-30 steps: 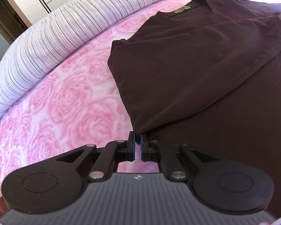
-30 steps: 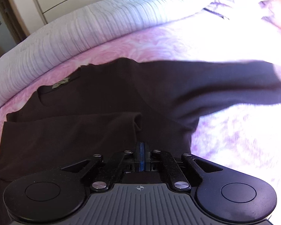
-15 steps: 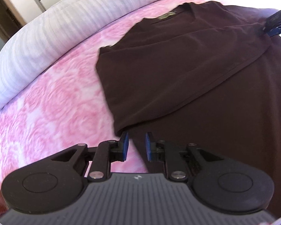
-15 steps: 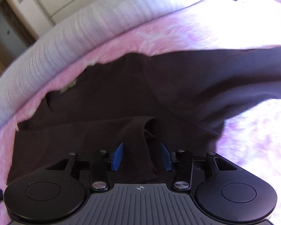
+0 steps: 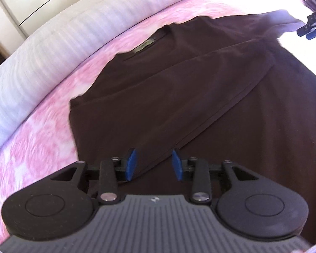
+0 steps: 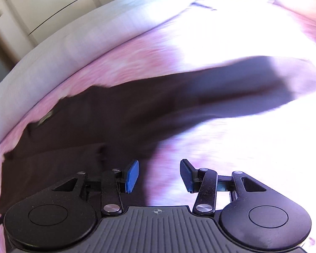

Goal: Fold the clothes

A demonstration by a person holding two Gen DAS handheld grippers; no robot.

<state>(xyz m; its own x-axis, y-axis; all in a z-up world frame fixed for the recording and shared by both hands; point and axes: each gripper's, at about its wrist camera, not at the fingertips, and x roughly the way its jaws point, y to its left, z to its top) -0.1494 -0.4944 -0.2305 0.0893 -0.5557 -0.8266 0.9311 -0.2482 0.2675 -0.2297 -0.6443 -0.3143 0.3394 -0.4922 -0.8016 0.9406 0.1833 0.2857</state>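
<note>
On the pink rose-patterned quilted bedspread a dark brown long-sleeved knit top is laid flat, its neck label turned toward the pale striped bolster. One sleeve is folded diagonally across the chest; the other sleeve is seen stretched out over the sunlit cover. The left gripper is held just above the folded sleeve's lower edge, blue pads spread apart, nothing between them. The right gripper is likewise parted and empty, at the garment's side edge. The fabric is judged light, limp and prone to drooping and wrinkling, not slippery or fragile. A pinch at the outstretched cuff and shoulder seam is judged the best hold.
</note>
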